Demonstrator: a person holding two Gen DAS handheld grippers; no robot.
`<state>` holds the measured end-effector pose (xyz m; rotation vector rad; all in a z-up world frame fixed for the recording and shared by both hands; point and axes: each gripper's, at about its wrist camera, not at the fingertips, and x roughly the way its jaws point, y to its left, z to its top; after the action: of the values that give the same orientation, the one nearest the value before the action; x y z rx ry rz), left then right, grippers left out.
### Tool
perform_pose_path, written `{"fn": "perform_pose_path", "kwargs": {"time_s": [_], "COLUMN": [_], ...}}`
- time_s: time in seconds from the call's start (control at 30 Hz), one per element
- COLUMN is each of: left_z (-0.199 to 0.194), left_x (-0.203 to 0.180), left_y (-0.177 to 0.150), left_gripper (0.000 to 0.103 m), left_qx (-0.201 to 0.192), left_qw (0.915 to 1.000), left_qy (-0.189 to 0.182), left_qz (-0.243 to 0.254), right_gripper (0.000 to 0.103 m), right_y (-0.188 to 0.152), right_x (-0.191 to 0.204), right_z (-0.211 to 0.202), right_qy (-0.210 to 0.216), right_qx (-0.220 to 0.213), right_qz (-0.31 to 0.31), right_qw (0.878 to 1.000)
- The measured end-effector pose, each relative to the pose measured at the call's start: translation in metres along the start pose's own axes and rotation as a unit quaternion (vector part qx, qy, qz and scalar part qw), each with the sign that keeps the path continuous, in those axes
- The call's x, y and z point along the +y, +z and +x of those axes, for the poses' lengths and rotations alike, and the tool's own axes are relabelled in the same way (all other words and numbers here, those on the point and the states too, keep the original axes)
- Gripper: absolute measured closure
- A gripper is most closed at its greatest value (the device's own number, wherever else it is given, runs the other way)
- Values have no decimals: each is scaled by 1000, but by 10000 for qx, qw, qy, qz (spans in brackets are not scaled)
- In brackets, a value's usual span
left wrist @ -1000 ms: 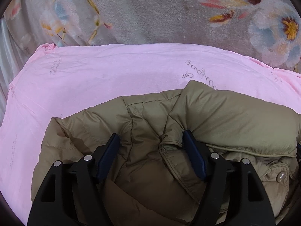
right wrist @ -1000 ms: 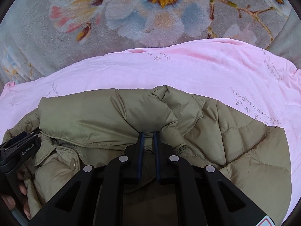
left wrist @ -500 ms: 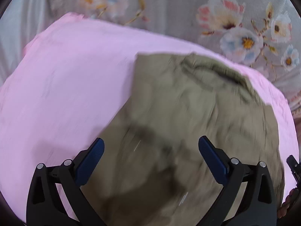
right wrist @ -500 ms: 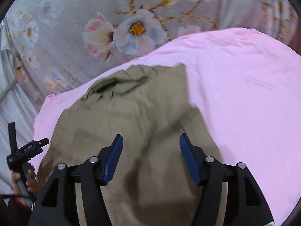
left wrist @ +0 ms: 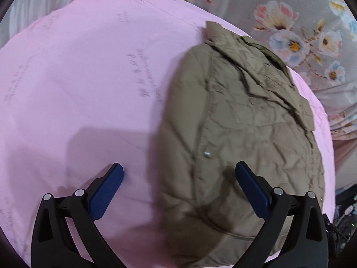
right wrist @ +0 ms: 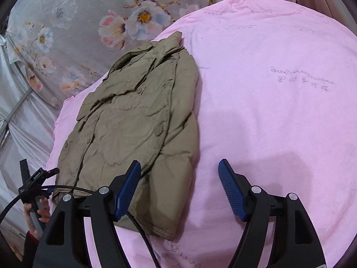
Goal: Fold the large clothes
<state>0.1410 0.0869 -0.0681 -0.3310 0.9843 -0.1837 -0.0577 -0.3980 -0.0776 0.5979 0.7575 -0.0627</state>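
We have the puffy olive quilted jacket (left wrist: 241,134) lying folded on the pink sheet (left wrist: 78,78), left gripper (left wrist: 178,192) wide open, right gripper (right wrist: 179,189) jaws just opened, both empty; soft, light, slippery-looking, so we'd pinch thick hem edges.

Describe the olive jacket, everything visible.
The jacket is olive-khaki, puffy and quilted, with a matte, wrinkled shell. It lies folded into a narrow, long bundle on the pink sheet, collar at the far end near the floral cover. Snaps run along its front placket. Nothing grips it; only the sheet touches it.
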Motion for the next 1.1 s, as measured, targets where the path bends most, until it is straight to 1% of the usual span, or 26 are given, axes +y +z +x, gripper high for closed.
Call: {"fn": "perform_pose_path", "kwargs": {"time_s": [0.03,0.07,0.1,0.13,0.17,0.2,0.23,0.27,0.37,0.43,0.53,0.63,0.73,0.83,0.93,1.03,1.1], "left_z": [2,3,4,4,2,-4,-14,-27,-68,-109,-173,-225,-262,-287,-303,-300,-287], "left_x": [-7,-12,-18,-22,-26,-29,-30,-30,-30,-29,-21,-7,-1,-8,-19,-35,-45], "left_y": [-1,-1,-2,-2,-2,-3,-3,-5,-12,-27,-57,-86,-104,-100,-83,-52,-28], "left_gripper": [14,34,43,60,76,82,90,93,96,97,97,96,96,96,96,95,95], "left_qx": [3,25,93,147,176,160,109,25,-161,-376,-781,-1027,-1236,-1513,-1838,-2112,-2195], "left_qw": [10000,9999,9996,9994,9991,9988,9984,9980,9958,9925,9851,9789,9751,9698,9627,9578,9588], "left_qy": [-7,-47,-135,-163,-223,-272,-338,-431,-662,-855,-1184,-1506,-1607,-1700,-1771,-1740,-1601], "left_qz": [79,139,230,277,315,365,429,458,613,794,973,925,903,874,898,879,826], "right_gripper": [33,41,48,67,84,89,93,94,95,96,96,96,96,96,96,96,96], "right_y": [1,2,2,4,4,5,6,6,-2,-16,-57,-91,-108,-103,-78,-33,-7], "right_x": [3,5,9,14,18,21,26,32,56,71,90,92,93,107,116,121,127], "right_z": [4,7,11,15,16,15,8,-1,-44,-78,-138,-187,-226,-249,-257,-249,-235], "right_qy": [145,239,281,258,226,261,299,300,377,450,666,814,1113,1182,1249,1470,1495], "right_qx": [51,118,178,262,317,338,267,182,-78,-206,-375,-480,-689,-1075,-1449,-1843,-2038], "right_qz": [20,9,-27,-109,-186,-252,-343,-461,-1046,-1472,-2143,-2370,-2323,-2321,-2164,-1720,-1560], "right_qw": [9999,9996,9994,9993,9991,9988,9986,9983,9938,9879,9738,9669,9638,9595,9574,9565,9549]}}
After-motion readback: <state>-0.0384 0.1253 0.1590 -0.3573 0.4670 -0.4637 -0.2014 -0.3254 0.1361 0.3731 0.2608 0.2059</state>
